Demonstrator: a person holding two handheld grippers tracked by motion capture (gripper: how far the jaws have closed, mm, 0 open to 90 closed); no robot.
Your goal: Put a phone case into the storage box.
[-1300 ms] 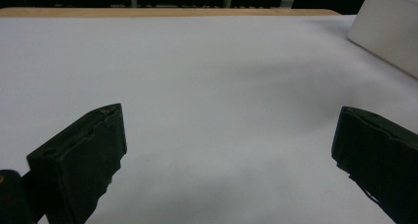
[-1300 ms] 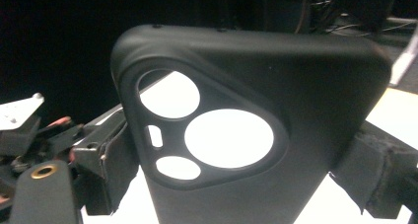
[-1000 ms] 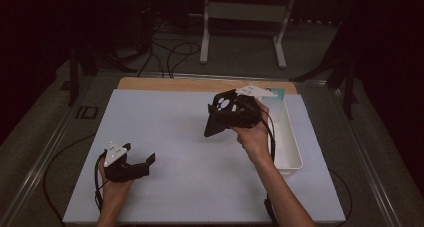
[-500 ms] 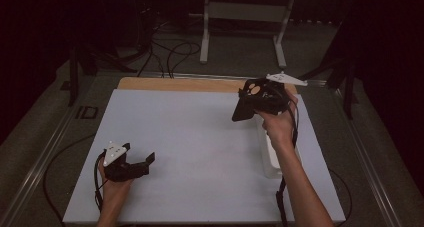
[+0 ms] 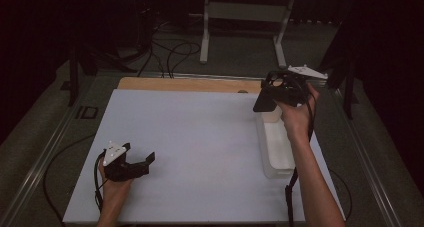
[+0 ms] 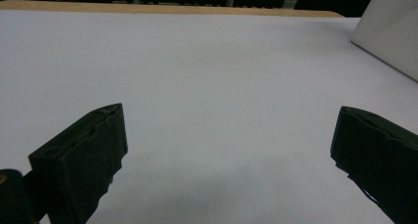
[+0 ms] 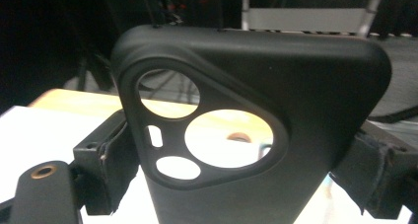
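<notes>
Right gripper clamps the black phone case upright, camera cutouts on top; left gripper gapes empty.

No readable text, labels or numbers anywhere.

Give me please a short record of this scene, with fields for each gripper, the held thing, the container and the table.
left gripper: open, holds nothing, low over the near left of the table
right gripper: shut on the phone case, raised above the far end of the tray
phone case: black, camera cutouts facing the right gripper view
tray: white, long, at the right side of the table
table: white top, wooden strip along the far edge
</notes>
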